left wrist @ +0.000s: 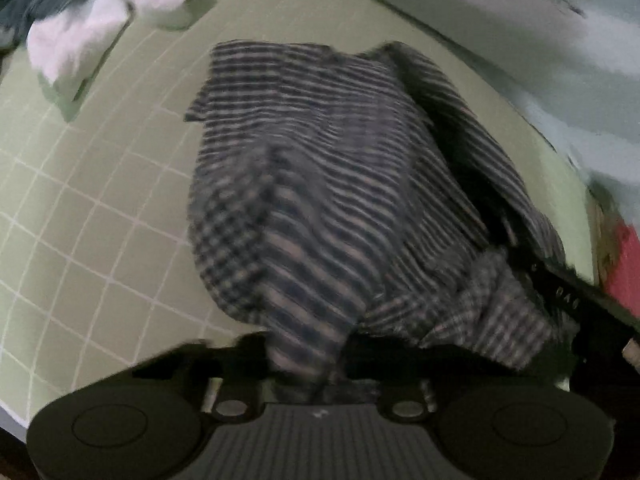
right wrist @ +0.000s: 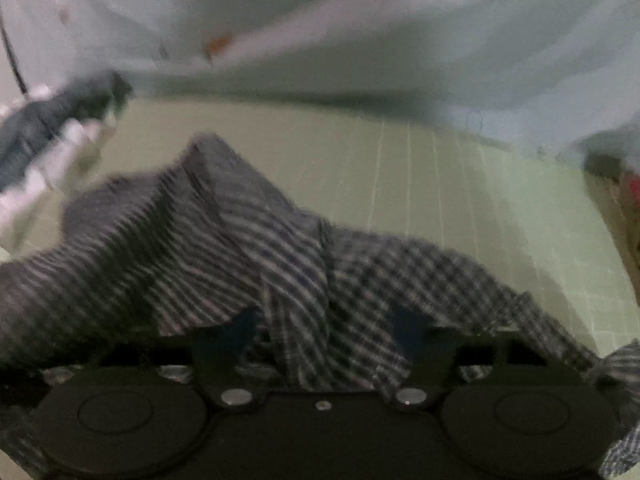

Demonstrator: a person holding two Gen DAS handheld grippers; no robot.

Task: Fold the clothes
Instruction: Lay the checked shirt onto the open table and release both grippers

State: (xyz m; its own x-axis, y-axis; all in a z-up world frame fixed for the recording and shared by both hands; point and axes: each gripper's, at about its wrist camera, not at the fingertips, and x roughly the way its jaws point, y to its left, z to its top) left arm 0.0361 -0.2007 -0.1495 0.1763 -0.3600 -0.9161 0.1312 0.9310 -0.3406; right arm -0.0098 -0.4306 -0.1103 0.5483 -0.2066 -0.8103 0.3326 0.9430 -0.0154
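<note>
A dark checked shirt (left wrist: 320,184) with grey and tan stripes hangs bunched over a pale green gridded mat (left wrist: 88,216). My left gripper (left wrist: 308,360) is shut on a fold of the shirt, and the cloth rises from its jaws. In the right wrist view the same shirt (right wrist: 248,240) drapes across the mat (right wrist: 460,184). My right gripper (right wrist: 324,344) is shut on the shirt's cloth, which covers most of its fingers. The other gripper's black body (left wrist: 580,300) shows at the right under the cloth. Both views are blurred.
A heap of white and dark clothes (left wrist: 92,20) lies at the mat's far left corner; it also shows in the right wrist view (right wrist: 52,132). A pale wall (right wrist: 320,40) runs behind the mat. A red object (left wrist: 624,268) sits off the right edge.
</note>
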